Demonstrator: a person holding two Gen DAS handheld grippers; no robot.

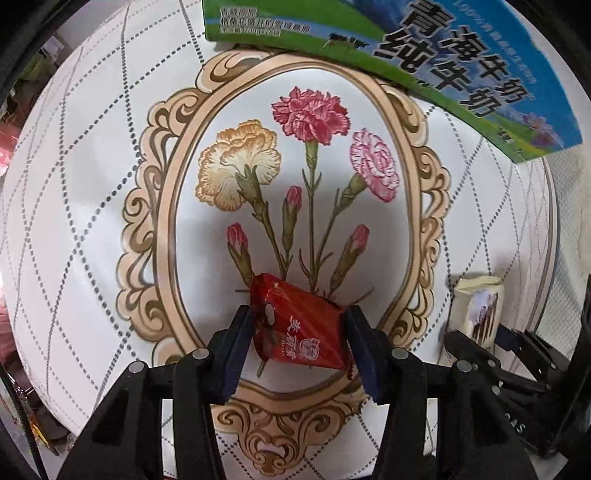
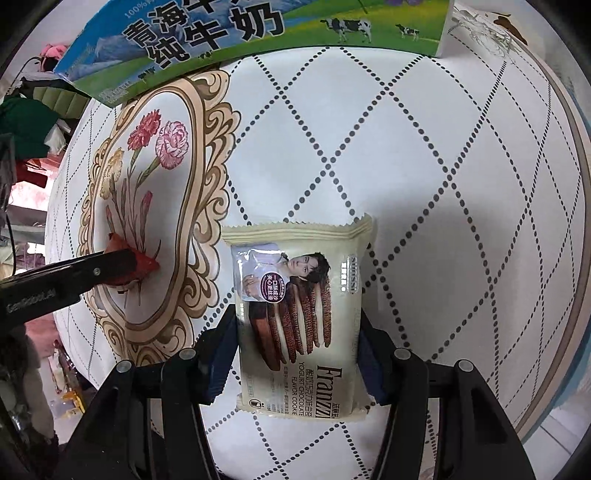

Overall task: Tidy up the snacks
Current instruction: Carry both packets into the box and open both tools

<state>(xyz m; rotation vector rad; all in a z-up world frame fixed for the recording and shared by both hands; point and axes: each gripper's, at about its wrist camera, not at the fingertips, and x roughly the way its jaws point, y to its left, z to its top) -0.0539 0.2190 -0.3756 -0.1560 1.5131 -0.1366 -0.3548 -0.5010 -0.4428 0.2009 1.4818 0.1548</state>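
My left gripper is shut on a small red snack packet and holds it just over the flower print of the round table. The packet also shows in the right wrist view, held by the left gripper. My right gripper is shut on a cream Franzzi cookie pack, whose top end sticks out forward over the table. That pack shows at the right in the left wrist view, with the right gripper around it.
A blue and green milk carton box stands at the table's far edge; it also shows in the right wrist view. The white tablecloth has a dotted diamond pattern. Clutter lies beyond the table's left edge.
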